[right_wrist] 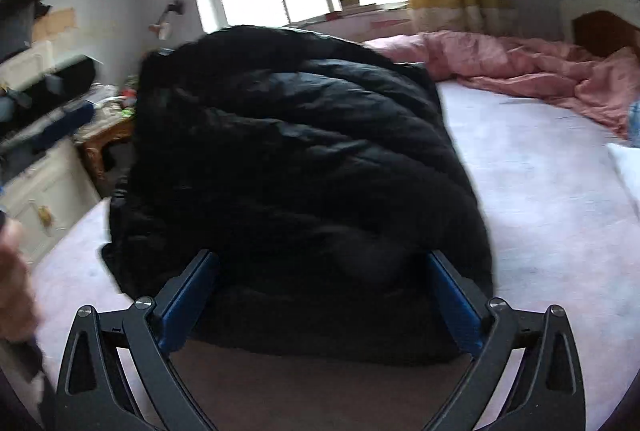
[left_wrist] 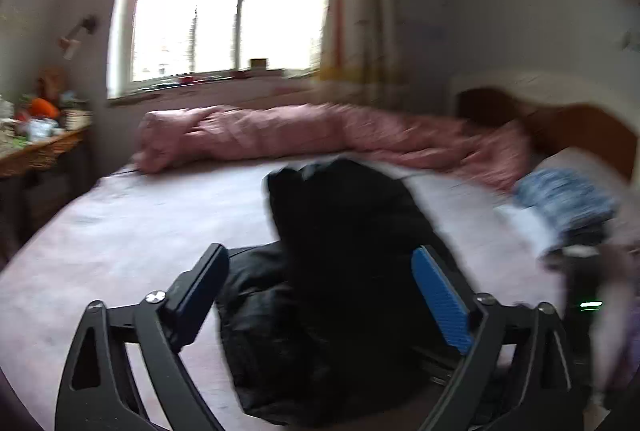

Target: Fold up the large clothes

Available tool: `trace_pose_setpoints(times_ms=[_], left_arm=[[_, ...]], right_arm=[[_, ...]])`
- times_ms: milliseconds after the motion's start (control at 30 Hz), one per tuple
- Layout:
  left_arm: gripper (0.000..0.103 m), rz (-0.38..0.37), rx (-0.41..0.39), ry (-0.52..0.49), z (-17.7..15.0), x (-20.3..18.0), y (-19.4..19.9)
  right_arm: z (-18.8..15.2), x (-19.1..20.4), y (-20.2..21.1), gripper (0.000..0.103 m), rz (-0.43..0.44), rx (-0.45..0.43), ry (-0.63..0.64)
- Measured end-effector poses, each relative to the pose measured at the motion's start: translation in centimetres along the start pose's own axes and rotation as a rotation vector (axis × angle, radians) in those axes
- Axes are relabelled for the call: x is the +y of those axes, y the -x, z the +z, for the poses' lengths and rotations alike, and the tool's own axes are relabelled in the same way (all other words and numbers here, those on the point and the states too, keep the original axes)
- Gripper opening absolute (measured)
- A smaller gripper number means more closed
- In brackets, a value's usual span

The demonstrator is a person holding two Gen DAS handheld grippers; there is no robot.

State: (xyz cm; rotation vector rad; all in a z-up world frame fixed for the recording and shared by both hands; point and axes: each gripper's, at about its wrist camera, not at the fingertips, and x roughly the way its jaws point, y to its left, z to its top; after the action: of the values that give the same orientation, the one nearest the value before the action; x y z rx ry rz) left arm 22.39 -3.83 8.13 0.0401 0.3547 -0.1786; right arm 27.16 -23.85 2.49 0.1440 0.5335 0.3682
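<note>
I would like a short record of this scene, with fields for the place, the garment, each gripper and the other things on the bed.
place: bedroom, bed with pale sheet, window behind
garment: black padded jacket, bundled in a heap on the bed
left gripper: open, jacket lies between the fingers, pads not pressing on it
right gripper: open, just in front of the jacket's near edge
other things on bed: pink quilt along far side, blue patterned cloth at the head end
sharpness: both views blurred

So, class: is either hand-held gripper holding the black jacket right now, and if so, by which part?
Neither. The left hand-held gripper and right hand-held gripper both stand open, pads apart from the black jacket on the bed.
</note>
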Motion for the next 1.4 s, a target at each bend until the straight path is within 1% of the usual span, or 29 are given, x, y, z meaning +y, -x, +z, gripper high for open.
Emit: trace_pose_setpoints(times_ms=[33,67,100,167,200,267,300,333,367,433,500,600,633,700,800,900,933,967,1000,1033,1067,1100,1200,1233,1267,1300,1333,1367,1400], left_arm=[[0.094,0.072,0.029,0.015,-0.2,0.2,-1.1],[0.094,0.131,0.06,0.068,-0.5,1.1,-2.1],[0.094,0.149,0.08,0.157,-1.1,2.5,-2.8],[0.095,0.088,0.121,0.297,-2.3,4.9,-4.3],[0.096,0.088,0.153,0.314,-2.7,5.6,-5.1],[0.096,0.115,0.182,0.302,-3.6,6.1,-6.3],[0.096,0.143,0.19,0.278,-4.2,6.2,-6.7],[0.096,0.165,0.194,0.259,-4.5,6.2,-7.0],[0.096,0.181,0.196,0.25,-4.8,6.2,-7.3],[0.097,0.191,0.213,0.263,-5.4,7.0,-7.9],[0.103,0.206,0.247,0.281,-6.2,8.0,-8.8],[0.103,0.251,0.279,0.247,-8.1,8.0,-10.4],[0.103,0.251,0.304,0.264,-8.9,8.4,-11.0],[0.103,0.214,0.345,0.314,-9.5,9.4,-11.5],[0.103,0.12,0.413,0.353,-10.1,10.1,-12.8],[0.103,0.067,0.435,0.375,-10.4,10.3,-13.1],[0.103,0.006,0.434,0.404,-10.6,10.6,-13.1],[0.101,-0.098,0.429,0.454,-10.7,11.0,-13.1],[0.101,-0.216,0.412,0.537,-10.9,11.7,-12.8],[0.101,-0.305,0.384,0.631,-11.2,12.6,-12.3],[0.101,-0.35,0.359,0.69,-11.4,13.2,-11.9],[0.101,-0.375,0.343,0.724,-11.4,13.4,-11.5],[0.101,-0.455,0.307,0.722,-10.8,12.4,-10.3],[0.102,-0.475,0.27,0.707,-10.5,11.9,-9.6],[0.103,-0.483,0.214,0.678,-10.1,11.3,-8.6],[0.103,-0.467,0.178,0.637,-9.6,10.8,-7.8],[0.103,-0.422,0.153,0.567,-8.9,9.8,-7.0],[0.103,-0.388,0.15,0.529,-8.3,9.4,-6.8],[0.103,-0.356,0.165,0.495,-8.1,8.8,-6.8]], right_arm=[[0.0,0.0,0.0,0.103,0.023,0.001,-0.004],[-0.1,0.0,0.1,0.102,0.033,0.002,-0.003],[-0.2,0.0,0.4,0.102,0.033,0.001,0.001],[-0.3,-0.4,1.1,0.102,0.02,-0.02,-0.016],[-0.7,0.3,1.9,0.102,-0.001,-0.039,-0.034],[-0.4,-0.6,3.1,0.102,-0.114,-0.105,-0.079],[-0.2,-1.1,3.9,0.102,-0.195,-0.152,-0.1],[0.0,-1.8,4.5,0.102,-0.239,-0.189,-0.116],[0.3,-2.7,4.9,0.102,-0.248,-0.201,-0.13],[0.8,-4.2,4.8,0.102,-0.223,-0.163,-0.153],[0.7,-5.3,4.9,0.102,-0.188,-0.133,-0.183],[0.6,-6.4,4.2,0.102,-0.143,-0.104,-0.209],[0.5,-6.4,3.9,0.102,-0.126,-0.093,-0.217],[1.1,-6.5,2.4,0.102,-0.102,-0.074,-0.222],[1.1,-6.0,0.8,0.102,-0.078,-0.055,-0.194],[0.8,-5.6,-0.4,0.102,-0.072,-0.038,-0.176],[0.7,-5.5,-0.7,0.102,-0.07,-0.031,-0.175],[0.6,-5.6,-1.1,0.102,-0.068,-0.02,-0.176],[0.5,-5.7,-1.2,0.102,-0.069,-0.016,-0.18],[0.5,-5.8,-1.3,0.102,-0.069,-0.016,-0.189],[0.4,-5.8,-1.1,0.102,-0.071,-0.018,-0.197],[0.2,-5.9,-1.0,0.102,-0.072,-0.025,-0.209],[-0.1,-6.4,-1.4,0.102,-0.058,-0.012,-0.232],[-0.2,-6.5,-1.6,0.102,-0.051,-0.004,-0.237],[-0.2,-6.6,-1.6,0.102,-0.05,-0.003,-0.243],[-0.2,-6.5,-1.7,0.102,-0.052,-0.003,-0.245],[-0.3,-6.4,-1.8,0.102,-0.054,-0.002,-0.242],[-0.3,-6.2,-1.9,0.102,-0.052,0.002,-0.233],[-0.4,-6.0,-2.0,0.102,-0.05,0.005,-0.225]])
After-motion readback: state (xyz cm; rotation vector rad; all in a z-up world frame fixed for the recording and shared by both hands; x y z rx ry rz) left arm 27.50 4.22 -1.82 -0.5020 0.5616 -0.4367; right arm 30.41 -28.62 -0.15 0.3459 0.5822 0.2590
